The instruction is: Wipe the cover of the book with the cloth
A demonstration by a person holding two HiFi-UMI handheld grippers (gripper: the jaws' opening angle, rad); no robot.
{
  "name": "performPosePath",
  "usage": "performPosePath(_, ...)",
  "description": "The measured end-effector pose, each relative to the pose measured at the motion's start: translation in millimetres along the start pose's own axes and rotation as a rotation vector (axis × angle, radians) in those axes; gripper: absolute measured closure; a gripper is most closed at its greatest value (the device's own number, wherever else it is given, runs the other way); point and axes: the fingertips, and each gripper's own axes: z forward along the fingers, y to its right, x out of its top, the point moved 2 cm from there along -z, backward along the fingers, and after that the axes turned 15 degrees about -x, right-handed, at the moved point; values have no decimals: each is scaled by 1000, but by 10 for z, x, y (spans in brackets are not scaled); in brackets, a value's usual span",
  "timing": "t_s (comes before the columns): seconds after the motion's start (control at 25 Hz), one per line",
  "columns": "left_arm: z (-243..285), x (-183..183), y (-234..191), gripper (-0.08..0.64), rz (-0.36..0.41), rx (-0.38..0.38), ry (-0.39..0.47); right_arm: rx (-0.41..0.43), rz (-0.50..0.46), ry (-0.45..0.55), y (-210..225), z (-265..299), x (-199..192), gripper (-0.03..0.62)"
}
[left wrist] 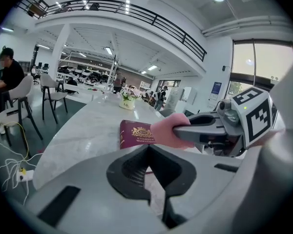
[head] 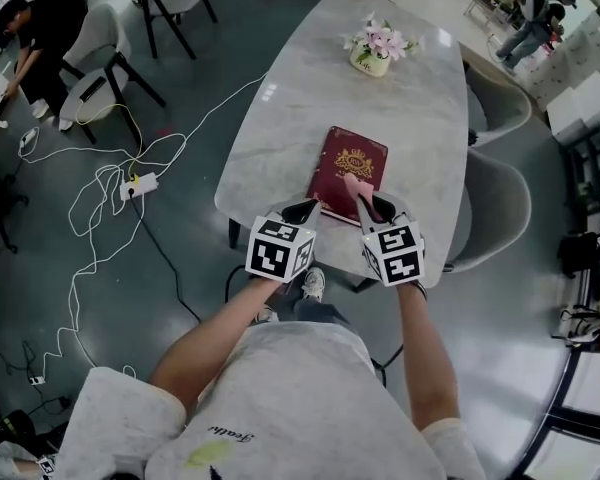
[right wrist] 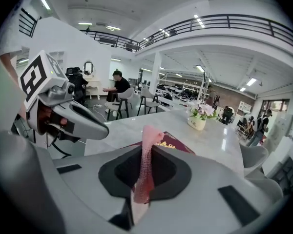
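A dark red book [head: 347, 171] with a gold crest lies on the near end of the marble table [head: 310, 108]. My right gripper [head: 369, 208] is shut on a pink cloth [head: 356, 186], which sticks out over the book's near edge. In the right gripper view the cloth [right wrist: 146, 160] stands up between the jaws, with the book [right wrist: 175, 143] behind it. My left gripper [head: 299, 212] hovers just left of the book's near corner, shut and holding nothing. The left gripper view shows the book [left wrist: 136, 133] ahead, with the cloth [left wrist: 167, 129] in the right gripper [left wrist: 205, 126].
A small vase of pink flowers [head: 372, 50] stands at the table's far end. Grey chairs [head: 500, 203] flank the table's right side. White cables and a power strip [head: 140, 183] lie on the floor to the left. Other people are further off by chairs [head: 40, 38].
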Motion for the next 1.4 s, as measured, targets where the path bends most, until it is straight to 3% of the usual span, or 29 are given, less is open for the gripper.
performPosePath(0.56,351,193,-403,552,-47,107,8,48,-68,63,526,893,457,572)
performPosePath(1.16,488,319,-797,552,-109,196,30,94,-236,2,542,1739,312,572)
performPosePath(1.4,428,298,-872,552,-120,206,28,142,-224,-28,365,1790,202,572)
